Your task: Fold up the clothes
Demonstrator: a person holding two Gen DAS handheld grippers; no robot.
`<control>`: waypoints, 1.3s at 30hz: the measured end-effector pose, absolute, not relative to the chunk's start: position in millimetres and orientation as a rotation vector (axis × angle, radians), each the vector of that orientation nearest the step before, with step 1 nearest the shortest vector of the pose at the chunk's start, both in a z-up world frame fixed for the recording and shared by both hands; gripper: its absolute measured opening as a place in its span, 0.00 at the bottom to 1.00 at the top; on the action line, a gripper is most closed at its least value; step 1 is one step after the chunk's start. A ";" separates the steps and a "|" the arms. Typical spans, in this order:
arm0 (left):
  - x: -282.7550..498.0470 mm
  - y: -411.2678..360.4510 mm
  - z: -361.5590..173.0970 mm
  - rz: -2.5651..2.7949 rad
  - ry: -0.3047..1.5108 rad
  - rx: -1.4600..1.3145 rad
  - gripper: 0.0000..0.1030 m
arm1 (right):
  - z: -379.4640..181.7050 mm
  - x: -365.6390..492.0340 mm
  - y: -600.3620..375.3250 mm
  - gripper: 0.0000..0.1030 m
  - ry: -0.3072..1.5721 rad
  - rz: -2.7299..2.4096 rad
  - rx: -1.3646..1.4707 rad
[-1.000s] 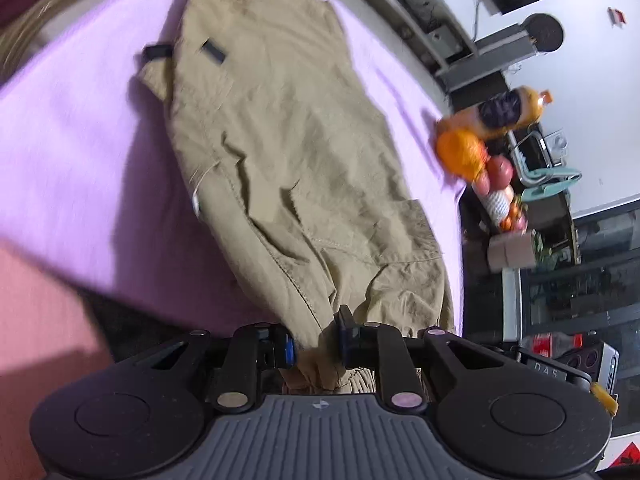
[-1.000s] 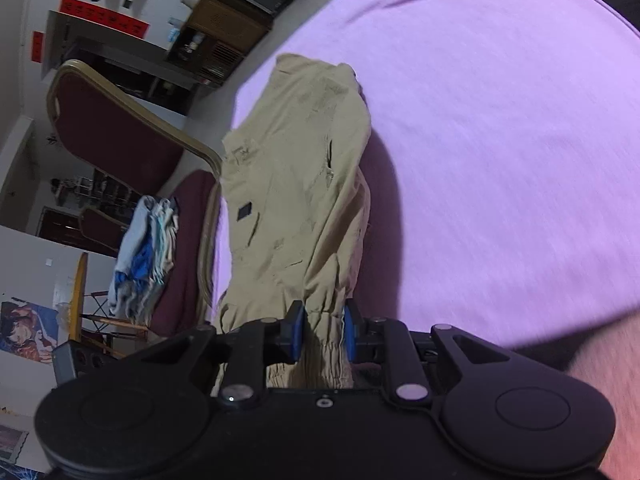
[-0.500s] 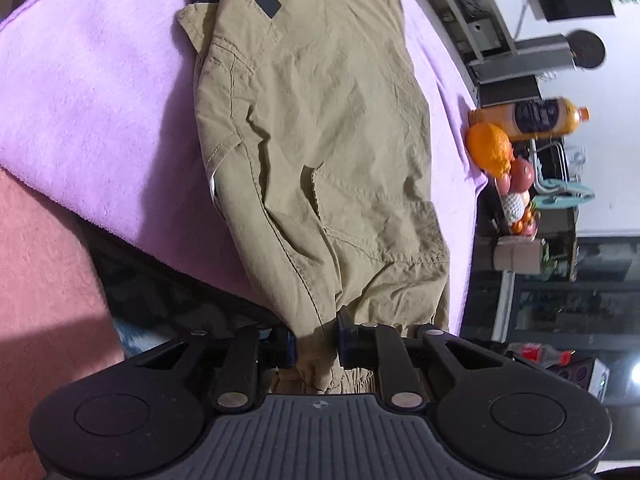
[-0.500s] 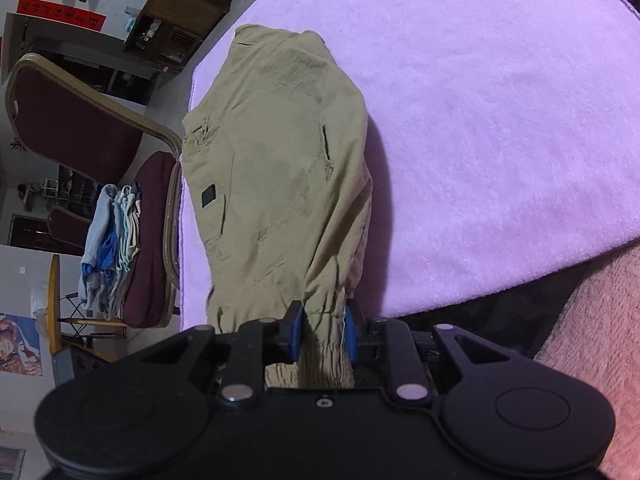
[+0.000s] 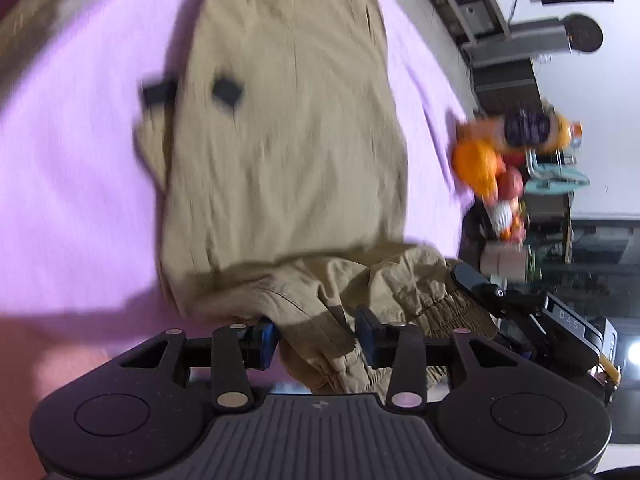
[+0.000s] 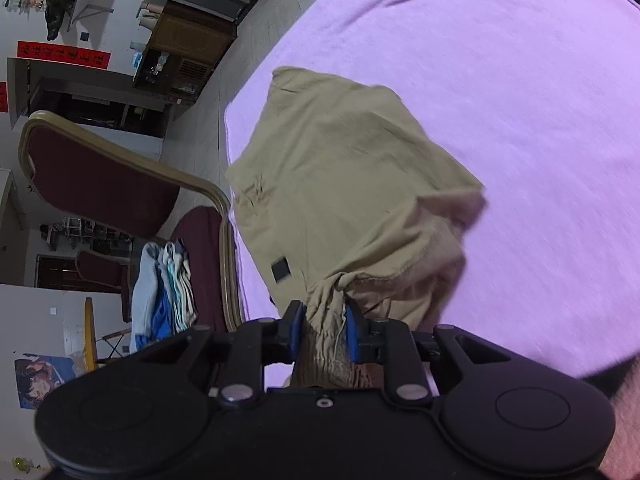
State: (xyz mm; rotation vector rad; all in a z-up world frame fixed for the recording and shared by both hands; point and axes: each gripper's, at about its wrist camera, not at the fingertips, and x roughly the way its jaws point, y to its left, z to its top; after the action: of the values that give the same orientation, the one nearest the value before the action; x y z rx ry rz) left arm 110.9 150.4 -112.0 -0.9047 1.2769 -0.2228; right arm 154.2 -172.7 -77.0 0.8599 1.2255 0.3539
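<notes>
Khaki cargo trousers [image 5: 288, 128] lie on a purple cloth-covered table [image 5: 72, 184], with the leg ends folded up over the upper part. My left gripper [image 5: 316, 338] has its jaws parted, with the elastic cuff [image 5: 320, 344] lying loose between them. My right gripper [image 6: 326, 330] is shut on the other bunched cuff [image 6: 326, 320], held low over the trousers [image 6: 344, 184]. The right gripper also shows at the right of the left wrist view [image 5: 492, 300].
An orange bottle [image 5: 524, 128] and fruit [image 5: 478, 162] sit at the table's far right edge. A maroon chair [image 6: 120, 192] with stacked folded clothes [image 6: 160, 292] stands left of the table. Shelving stands behind.
Both grippers carried the cuffs forward over the trousers, folding the legs up. The left jaws have widened from a tight grip on the cuff.
</notes>
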 end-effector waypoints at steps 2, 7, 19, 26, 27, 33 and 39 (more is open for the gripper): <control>122.2 163.8 -107.5 -0.172 1.242 -0.910 0.40 | -77.6 179.1 -158.6 0.28 1.202 0.343 0.842; 102.2 190.9 -65.6 -0.163 0.986 -0.864 0.61 | -47.6 205.2 -148.1 0.56 1.084 0.379 0.701; 112.3 178.6 -119.0 -0.001 1.004 -0.561 0.76 | -78.0 226.2 -191.1 0.58 1.055 0.364 0.433; 167.8 203.1 -133.9 0.100 0.905 -0.554 0.77 | -133.3 268.2 -189.5 0.58 1.072 0.384 0.416; 177.5 207.6 -135.6 0.111 0.902 -0.555 0.77 | -139.6 276.7 -189.8 0.58 1.068 0.383 0.426; 225.4 223.2 -157.3 0.075 0.938 -0.575 0.69 | -178.9 321.4 -189.8 0.36 1.080 0.463 0.587; 248.2 220.2 -158.1 0.008 0.880 -0.542 0.59 | -210.0 354.2 -181.9 0.35 1.087 0.631 0.786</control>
State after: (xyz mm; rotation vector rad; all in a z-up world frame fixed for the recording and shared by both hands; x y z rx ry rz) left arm 248.2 220.2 -158.1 -0.5418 0.8795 0.0082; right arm 354.2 -181.9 -210.0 0.7865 1.0869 0.6311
